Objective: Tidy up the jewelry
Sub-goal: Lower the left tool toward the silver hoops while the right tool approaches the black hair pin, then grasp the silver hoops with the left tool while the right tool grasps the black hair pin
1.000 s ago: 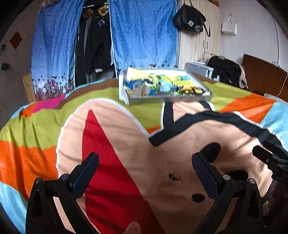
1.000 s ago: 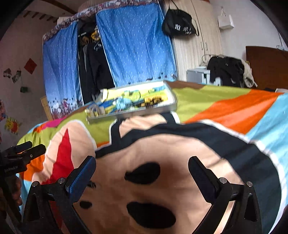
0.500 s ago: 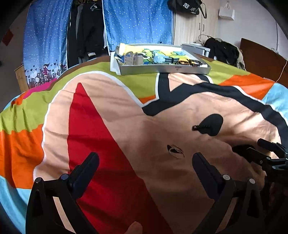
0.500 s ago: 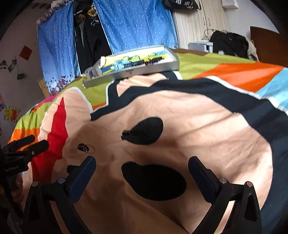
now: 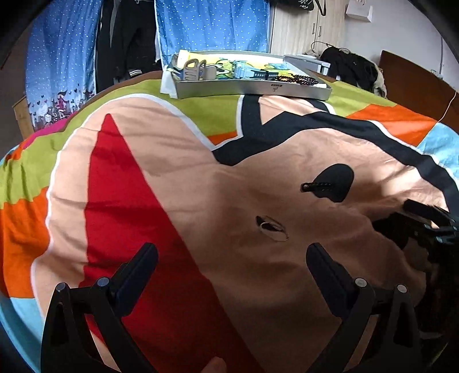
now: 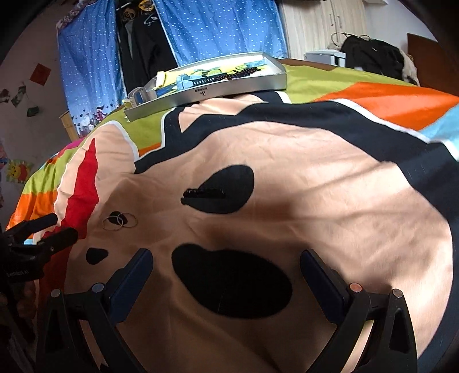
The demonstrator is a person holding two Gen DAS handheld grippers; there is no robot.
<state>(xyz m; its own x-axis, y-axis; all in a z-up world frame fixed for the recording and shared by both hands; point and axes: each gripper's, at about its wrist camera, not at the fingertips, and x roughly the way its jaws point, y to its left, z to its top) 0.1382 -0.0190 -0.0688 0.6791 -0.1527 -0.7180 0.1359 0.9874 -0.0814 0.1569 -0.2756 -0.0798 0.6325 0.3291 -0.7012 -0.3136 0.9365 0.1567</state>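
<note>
A dark beaded bracelet (image 6: 204, 193) lies on a black patch of the colourful bedspread; it also shows in the left wrist view (image 5: 317, 186). Thin wire hoops (image 6: 120, 221) lie left of it, and they show in the left wrist view (image 5: 272, 227) too. A silver tray (image 5: 252, 91) with jewelry and coloured items sits at the far side of the bed, also in the right wrist view (image 6: 209, 91). My left gripper (image 5: 229, 266) is open and empty above the bedspread, short of the hoops. My right gripper (image 6: 226, 272) is open and empty, short of the bracelet.
Blue dotted curtains (image 5: 212, 25) and hanging dark clothes (image 5: 126, 40) stand behind the bed. A dark pile of clothes (image 5: 352, 66) lies at the back right. The right gripper's fingers (image 5: 421, 221) show at the right edge of the left wrist view.
Both grippers have tilted down and moved forward over the bedspread. The bracelet and hoops have come into clear view and sit closer to the fingers. Both stay open.
</note>
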